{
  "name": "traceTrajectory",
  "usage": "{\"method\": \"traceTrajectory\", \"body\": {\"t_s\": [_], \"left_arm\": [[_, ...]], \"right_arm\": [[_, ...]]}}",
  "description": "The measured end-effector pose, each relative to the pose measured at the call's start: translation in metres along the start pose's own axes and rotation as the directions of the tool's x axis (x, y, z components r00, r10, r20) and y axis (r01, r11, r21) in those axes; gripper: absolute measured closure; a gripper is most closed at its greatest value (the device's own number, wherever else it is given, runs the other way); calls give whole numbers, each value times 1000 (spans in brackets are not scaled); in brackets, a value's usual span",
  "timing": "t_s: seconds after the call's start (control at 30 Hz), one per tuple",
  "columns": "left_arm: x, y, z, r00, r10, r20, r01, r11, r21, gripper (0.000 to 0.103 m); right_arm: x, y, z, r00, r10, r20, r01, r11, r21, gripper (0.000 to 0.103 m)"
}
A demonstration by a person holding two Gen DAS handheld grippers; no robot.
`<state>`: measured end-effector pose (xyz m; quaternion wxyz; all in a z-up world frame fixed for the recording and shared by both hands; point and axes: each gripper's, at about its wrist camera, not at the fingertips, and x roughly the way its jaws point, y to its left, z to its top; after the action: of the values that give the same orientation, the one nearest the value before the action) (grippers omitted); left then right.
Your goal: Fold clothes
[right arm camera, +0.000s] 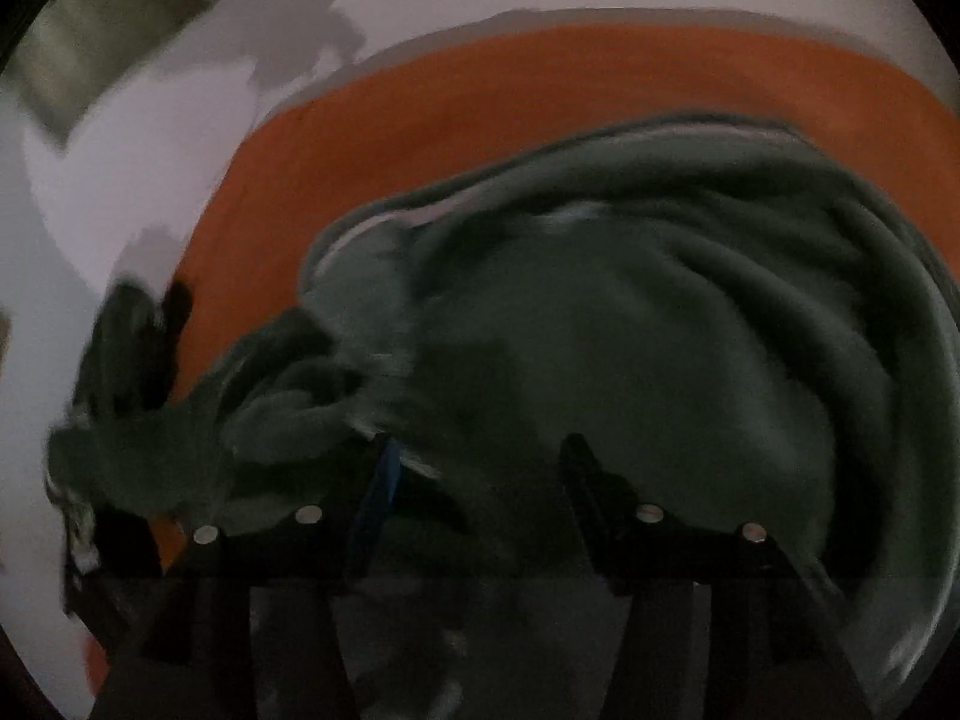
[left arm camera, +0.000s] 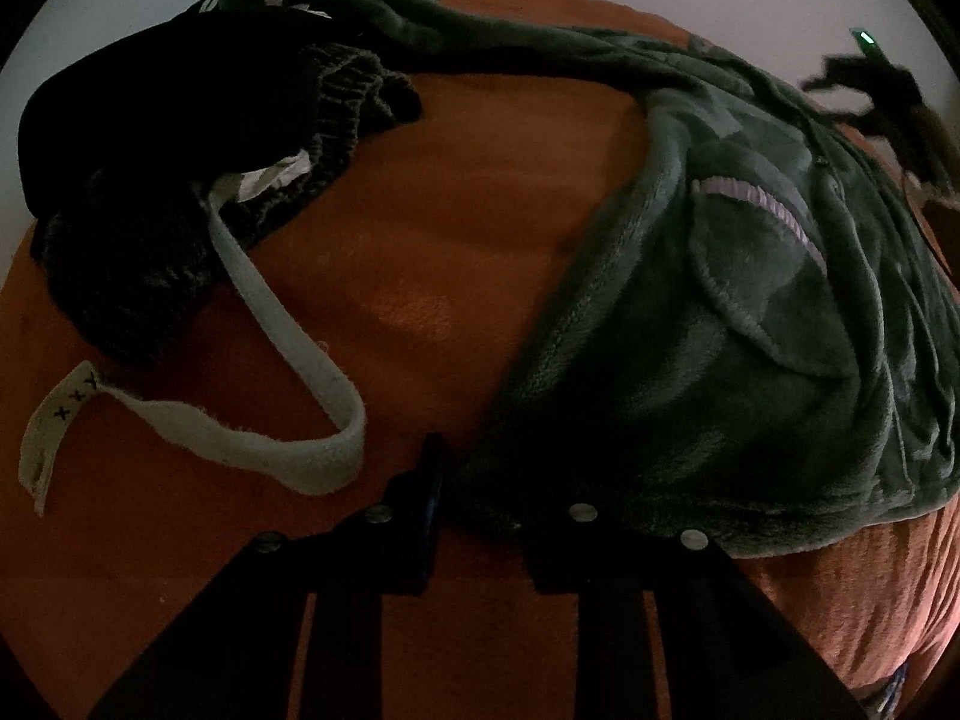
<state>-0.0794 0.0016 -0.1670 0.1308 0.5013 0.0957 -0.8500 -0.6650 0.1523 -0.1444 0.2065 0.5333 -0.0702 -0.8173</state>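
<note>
While the green fleece garment [left arm camera: 720, 330] lies bunched on the right half of the orange bedcover [left arm camera: 390, 240], several faults are possible.

**Current state**
- Left gripper [left arm camera: 486, 480]: jaws narrow, with the near hem of the fleece lying between them. The far finger is lost in dark pile, so I cannot tell whether the pads actually press the cloth.
- Right gripper [right arm camera: 480, 450]: jaws wide apart, poised over the crumpled middle of the same garment [right arm camera: 660, 330], holding nothing. This view is smeared.
- One long section of the fleece trails up and left across the bed, onto a heap of dark clothes [left arm camera: 180, 180].
- A pale fabric belt [left arm camera: 288, 360] runs out of that heap and loops close beside the left gripper.

**Likely faults and causes**
1. Hem slips out. Cause: thick plush pile and a shallow bite at the very edge.
2. Several layers taken at once. Cause: the right jaws closing on a rumpled mound rather than a single edge; the fold would then be lopsided.
3. Heap dragged along. Cause: lifting the garment while its trailing section rests on the dark clothes.
4. Belt snagged. Cause: its loop lies just beside the left fingers.
5. Misjudged grip. Cause: dim light and dark cloth hide the edges.
</note>
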Motion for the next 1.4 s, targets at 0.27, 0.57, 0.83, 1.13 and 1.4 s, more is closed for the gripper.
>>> {"method": "traceTrajectory", "body": {"t_s": [0.27, 0.57, 0.83, 1.13, 1.4], "left_arm": [[-5, 3, -3, 1000, 3, 3, -3, 1000, -7, 78], [-5, -1, -2, 1000, 2, -9, -2, 1000, -1, 78], [-8, 1, -3, 999, -50, -9, 49, 998, -36, 77], [-7, 12, 1, 990, -138, -37, 136, 989, -61, 73], [-10, 9, 10, 969, -236, -74, 227, 967, -117, 72]], "right_arm": [[12, 11, 35, 964, -237, 120, 239, 971, 3, 94], [37, -69, 27, 993, -105, -59, 115, 970, 213, 83], [-80, -38, -86, 988, 142, 58, -149, 979, 136, 57], [-62, 35, -316, 874, 378, -306, -337, 924, 181, 57], [-41, 30, -340, 828, 470, -307, -355, 862, 363, 64]]}}
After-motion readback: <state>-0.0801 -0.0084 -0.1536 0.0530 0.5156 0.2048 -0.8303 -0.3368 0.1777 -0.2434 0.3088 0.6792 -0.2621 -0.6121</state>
